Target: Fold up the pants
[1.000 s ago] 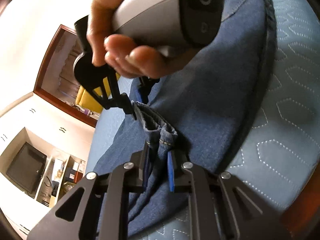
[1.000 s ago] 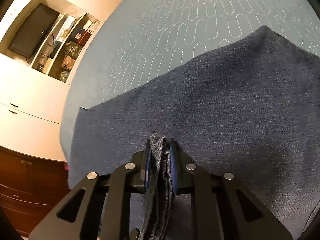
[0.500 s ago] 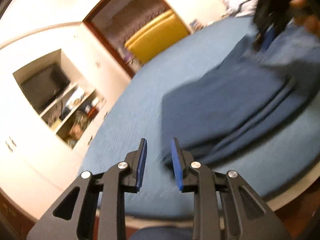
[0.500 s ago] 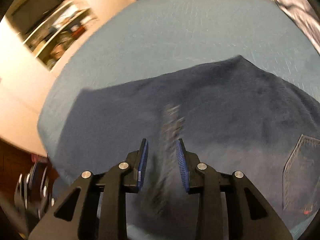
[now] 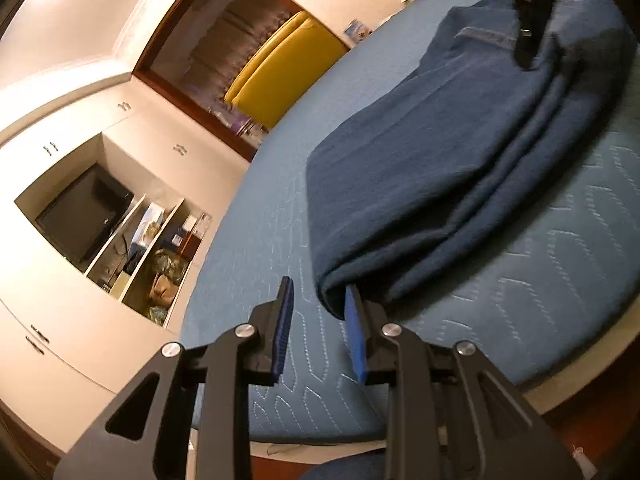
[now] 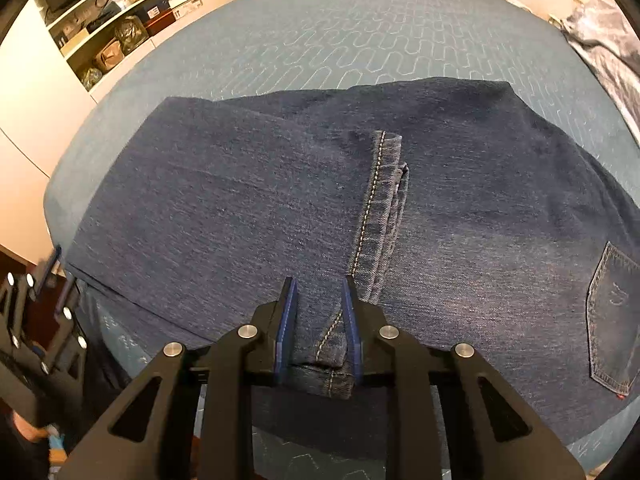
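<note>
Now the jeans (image 6: 280, 208) are seen lying folded on the blue quilted bed (image 6: 320, 32), and both grippers have been let go of the cloth. A second earlier the hem was pinched in each gripper while the legs were carried over; half a second ago the fingers were already parted and the views were blurred with motion.

The left gripper (image 5: 318, 330) is held with its fingers spread and nothing between them, drawn back to the near edge of the bed, just beside the folded corner of the jeans (image 5: 440, 184). The right gripper (image 6: 318, 330) is likewise released: its fingers stand apart on either side of the stitched hem (image 6: 376, 216), which lies loose on top of the upper layer, and no grip is kept on it.

From the right wrist view a back pocket (image 6: 612, 320) is shown at the right edge, with the leg ends laid over toward it. From this it may be judged that one fold has been completed and set down. A further fold, or a smoothing of the hem strip that sits slightly raised, may still be needed before the task is counted as done.
</note>
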`<control>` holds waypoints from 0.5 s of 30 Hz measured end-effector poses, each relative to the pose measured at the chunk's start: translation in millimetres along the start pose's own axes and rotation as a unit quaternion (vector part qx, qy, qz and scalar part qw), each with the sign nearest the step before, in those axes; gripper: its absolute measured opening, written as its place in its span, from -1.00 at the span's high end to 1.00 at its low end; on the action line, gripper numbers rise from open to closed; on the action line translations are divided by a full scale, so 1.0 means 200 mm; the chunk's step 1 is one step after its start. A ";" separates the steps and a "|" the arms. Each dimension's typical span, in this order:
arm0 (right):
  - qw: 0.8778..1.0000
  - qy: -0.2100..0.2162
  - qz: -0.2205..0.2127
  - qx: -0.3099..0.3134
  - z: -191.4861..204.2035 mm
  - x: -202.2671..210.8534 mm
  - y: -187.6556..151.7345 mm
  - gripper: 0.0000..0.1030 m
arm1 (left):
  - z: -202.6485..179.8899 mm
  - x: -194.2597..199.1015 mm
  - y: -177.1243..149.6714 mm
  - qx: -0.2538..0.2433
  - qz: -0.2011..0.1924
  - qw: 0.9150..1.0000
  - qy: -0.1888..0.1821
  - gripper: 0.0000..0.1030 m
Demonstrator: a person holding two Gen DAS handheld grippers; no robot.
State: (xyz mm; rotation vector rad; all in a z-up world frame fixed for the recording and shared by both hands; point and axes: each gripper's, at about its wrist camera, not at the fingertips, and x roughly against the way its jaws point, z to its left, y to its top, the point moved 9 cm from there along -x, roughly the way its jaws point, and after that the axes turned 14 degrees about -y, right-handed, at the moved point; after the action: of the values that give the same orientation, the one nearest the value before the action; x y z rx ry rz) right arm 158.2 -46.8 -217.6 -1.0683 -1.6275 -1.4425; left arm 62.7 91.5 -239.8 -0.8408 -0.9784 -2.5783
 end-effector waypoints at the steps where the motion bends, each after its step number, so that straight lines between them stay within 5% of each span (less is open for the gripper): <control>1: 1.000 -0.007 -0.004 0.007 0.01 0.00 0.00 0.59 | -0.01 -0.01 0.01 -0.018 0.000 1.000 0.000 0.43; 4: 1.000 -0.013 -0.011 0.014 0.02 -0.01 -0.02 0.61 | -0.04 -0.04 -0.05 -0.125 0.009 0.991 0.055 0.42; 6: 1.000 -0.015 -0.012 0.001 0.00 -0.02 -0.03 0.92 | -0.04 -0.10 -0.13 -0.167 0.017 0.984 0.051 0.40; 8: 1.000 -0.009 -0.013 -0.016 -0.04 -0.04 -0.04 1.00 | -0.08 -0.09 -0.15 -0.211 0.006 0.974 0.081 0.41; 11: 1.000 0.000 -0.009 -0.022 -0.05 -0.05 -0.04 1.00 | -0.09 -0.08 -0.16 -0.212 0.008 0.974 0.076 0.39; 13: 0.999 0.015 -0.005 -0.034 -0.08 -0.03 -0.03 1.00 | -0.07 -0.01 -0.15 -0.193 0.005 0.978 0.076 -0.25; 15: 0.995 0.072 0.011 -0.073 -0.13 -0.01 -0.01 0.72 | -0.04 0.13 -0.12 -0.162 -0.016 0.985 0.065 -0.29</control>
State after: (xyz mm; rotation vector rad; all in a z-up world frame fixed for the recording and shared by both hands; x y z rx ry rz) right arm 157.4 -73.0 -216.2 -1.0334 -1.4214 -1.6057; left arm 28.6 104.4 -241.7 -0.7218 -0.5481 -2.8234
